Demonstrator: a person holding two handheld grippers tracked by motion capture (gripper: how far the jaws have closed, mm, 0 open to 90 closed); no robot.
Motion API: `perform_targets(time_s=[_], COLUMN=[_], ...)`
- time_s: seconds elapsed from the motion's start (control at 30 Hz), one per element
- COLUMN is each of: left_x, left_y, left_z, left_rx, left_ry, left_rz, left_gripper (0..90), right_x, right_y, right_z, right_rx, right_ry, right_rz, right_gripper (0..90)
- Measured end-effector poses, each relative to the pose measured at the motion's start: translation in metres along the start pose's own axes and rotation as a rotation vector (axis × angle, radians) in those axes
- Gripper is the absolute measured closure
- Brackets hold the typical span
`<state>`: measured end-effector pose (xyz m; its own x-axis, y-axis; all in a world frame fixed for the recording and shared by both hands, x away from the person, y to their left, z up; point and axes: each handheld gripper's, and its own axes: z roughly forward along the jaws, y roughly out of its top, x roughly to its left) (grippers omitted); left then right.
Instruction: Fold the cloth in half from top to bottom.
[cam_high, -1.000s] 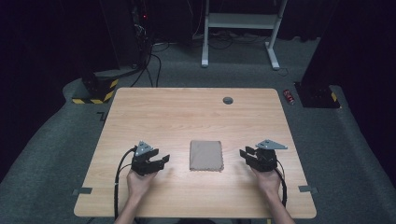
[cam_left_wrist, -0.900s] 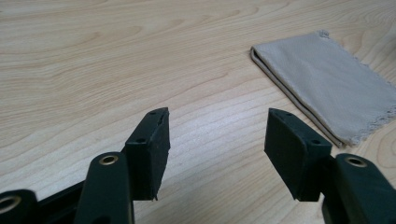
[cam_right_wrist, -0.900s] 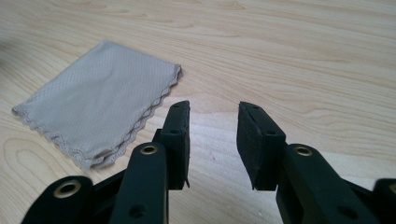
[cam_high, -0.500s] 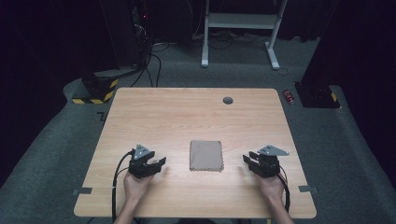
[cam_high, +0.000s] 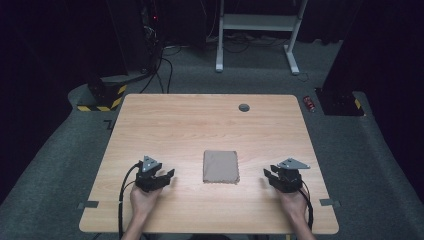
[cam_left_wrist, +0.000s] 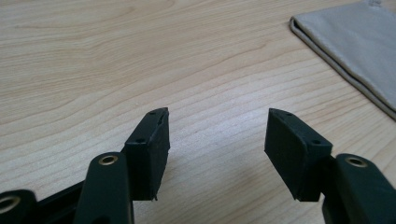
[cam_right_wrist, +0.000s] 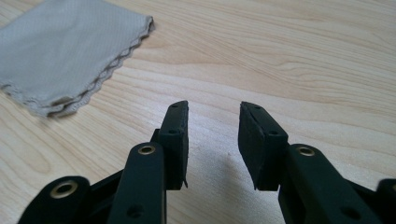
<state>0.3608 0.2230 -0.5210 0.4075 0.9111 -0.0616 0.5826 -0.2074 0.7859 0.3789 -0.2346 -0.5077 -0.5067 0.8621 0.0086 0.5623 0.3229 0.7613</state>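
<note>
Near edge of the worktop (cam_high: 210, 220): 2 hands enter from below, each carrying 1 gripper. The left gripper (cam_high: 169, 175) sits near-left, its fingers (cam_left_wrist: 152, 149) spread wide with bare wood between them, holding nothing. The right gripper (cam_high: 265, 173) sits near-right, fingers (cam_right_wrist: 175, 140) parted by a narrower gap, also holding nothing. Between the 2, slightly farther in, the folded grey cloth (cam_high: 220, 166) lies flat, clear of both grippers; open wood separates it from each. Its scalloped hem (cam_right_wrist: 112, 65) faces the right gripper. Beyond the cloth the worktop runs bare to the far edge, apart from 1 round dark grommet (cam_high: 244, 107) near it.
</note>
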Motion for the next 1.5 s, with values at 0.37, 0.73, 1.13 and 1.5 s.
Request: perform_targets(time_s=[0.37,0.73,1.13,1.5], left_x=[0.001,0.000,-0.001,-0.001], left_y=[-0.004,-0.004,-0.003,-0.003], left_z=[0.004,0.006,0.007,0.007], left_rx=[0.025,0.046,0.054,0.057], left_ry=[0.033,0.066,0.053,0.052], left_rz=[0.007,0.030,0.036,0.035], left_gripper=[40.3,37.2,29.8,29.0], right_x=[-0.004,-0.006,-0.007,-0.007], right_y=[-0.007,-0.014,-0.014,-0.014], right_z=[0.005,0.006,0.007,0.007], right_rx=[0.028,0.031,0.039,0.040], right_ry=[-0.024,-0.042,-0.045,-0.048], right_rz=[0.000,0.005,0.007,0.011], right_gripper=[61.5,59.2,45.2,44.0])
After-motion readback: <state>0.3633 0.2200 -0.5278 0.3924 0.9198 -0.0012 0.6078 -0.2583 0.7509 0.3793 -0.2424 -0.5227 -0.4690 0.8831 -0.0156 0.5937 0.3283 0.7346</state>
